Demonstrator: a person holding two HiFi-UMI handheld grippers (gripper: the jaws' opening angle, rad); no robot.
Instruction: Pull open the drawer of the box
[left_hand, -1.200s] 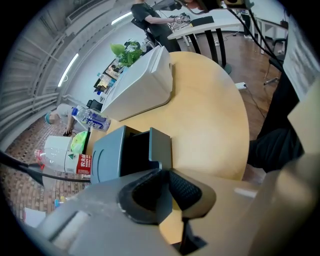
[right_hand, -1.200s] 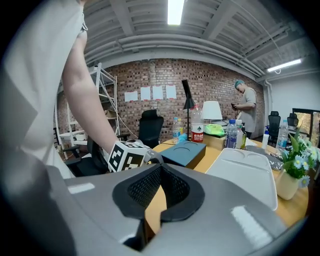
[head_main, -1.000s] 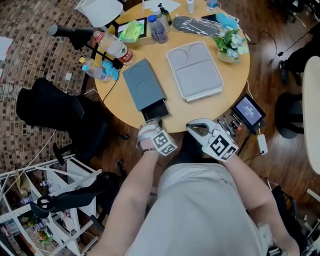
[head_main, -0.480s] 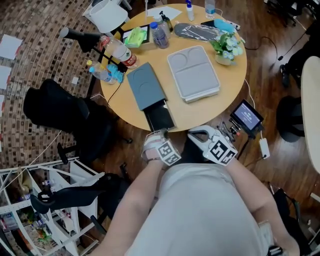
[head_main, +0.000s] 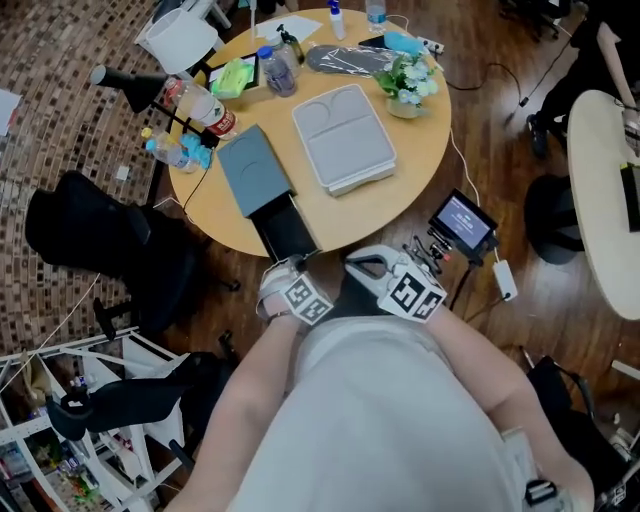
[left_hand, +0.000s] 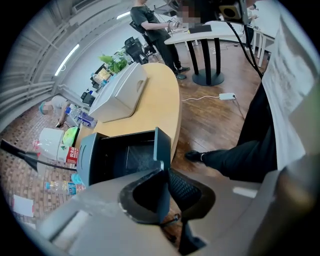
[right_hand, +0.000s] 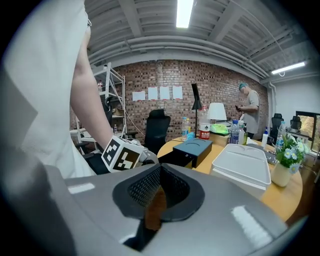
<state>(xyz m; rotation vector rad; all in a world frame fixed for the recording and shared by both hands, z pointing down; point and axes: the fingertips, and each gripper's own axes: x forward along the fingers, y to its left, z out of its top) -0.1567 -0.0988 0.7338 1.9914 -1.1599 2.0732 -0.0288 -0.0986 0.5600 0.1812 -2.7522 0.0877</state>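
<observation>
Nearly done: the drawer (head_main: 287, 228) stands well out at six o'clock of the box (head_main: 252, 170), your left gripper (left_hand: 164, 181) pinching its front, your right gripper (right_hand: 156, 194) closed and empty.

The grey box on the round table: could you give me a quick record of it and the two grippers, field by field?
Box: dark grey box, lying flat on the round table
Drawer: black drawer, pulled far out toward the person, nothing visible inside
Left gripper: left gripper shut on the drawer's front panel
Right gripper: right gripper shut, holding nothing, off the table
Neighbour: pale grey tray beside the box, not touching
</observation>
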